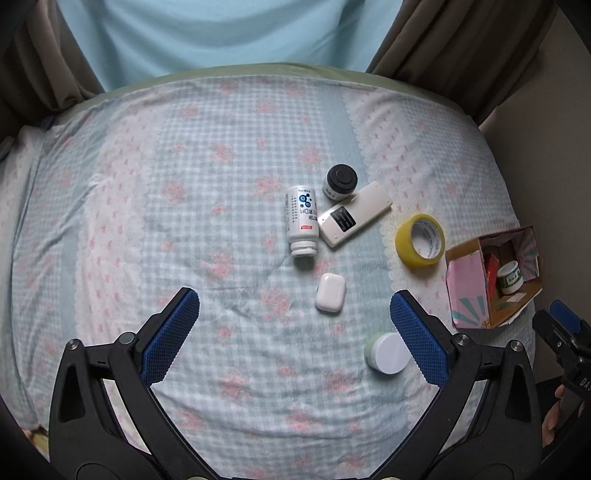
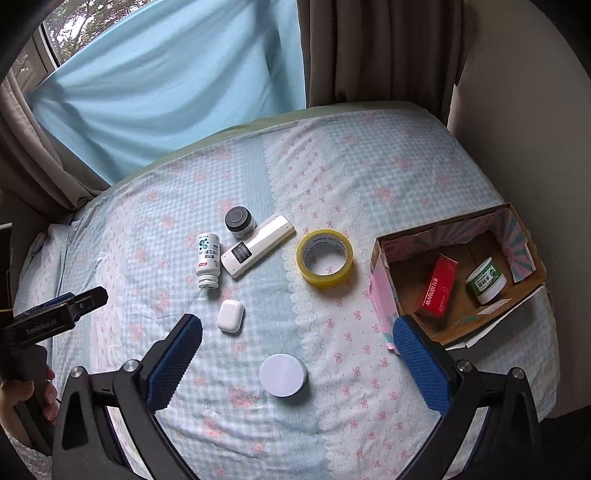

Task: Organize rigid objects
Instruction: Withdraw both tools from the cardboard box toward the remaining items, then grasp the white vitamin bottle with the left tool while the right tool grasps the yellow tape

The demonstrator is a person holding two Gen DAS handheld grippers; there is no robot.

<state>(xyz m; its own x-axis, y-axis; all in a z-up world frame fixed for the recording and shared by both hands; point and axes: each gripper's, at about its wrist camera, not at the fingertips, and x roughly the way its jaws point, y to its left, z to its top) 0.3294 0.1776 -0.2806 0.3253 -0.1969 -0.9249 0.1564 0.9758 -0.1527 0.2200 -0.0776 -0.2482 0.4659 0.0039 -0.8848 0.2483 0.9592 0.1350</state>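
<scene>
On the bed lie a white pill bottle (image 1: 301, 220) (image 2: 208, 259) on its side, a white remote (image 1: 354, 213) (image 2: 258, 245), a black-lidded jar (image 1: 340, 181) (image 2: 240, 221), a white earbud case (image 1: 330, 292) (image 2: 230, 315), a yellow tape roll (image 1: 420, 239) (image 2: 325, 256) and a white-lidded green jar (image 1: 389, 353) (image 2: 283, 374). A cardboard box (image 1: 469, 284) (image 2: 384, 291) at the right holds a red carton (image 2: 440, 285) and a green-labelled tub (image 1: 510, 276) (image 2: 485, 279). My left gripper (image 1: 294, 311) is open above the bed, empty. My right gripper (image 2: 297, 334) is open, the white-lidded jar below its gap.
The bed has a checked floral sheet (image 1: 221, 184) (image 2: 369, 166). Brown curtains (image 1: 454, 44) (image 2: 380, 48) and a light blue curtain (image 1: 229, 33) (image 2: 166, 85) hang behind it. A wall (image 2: 517, 74) stands at the right. A hand (image 2: 22, 398) holds the left gripper's handle.
</scene>
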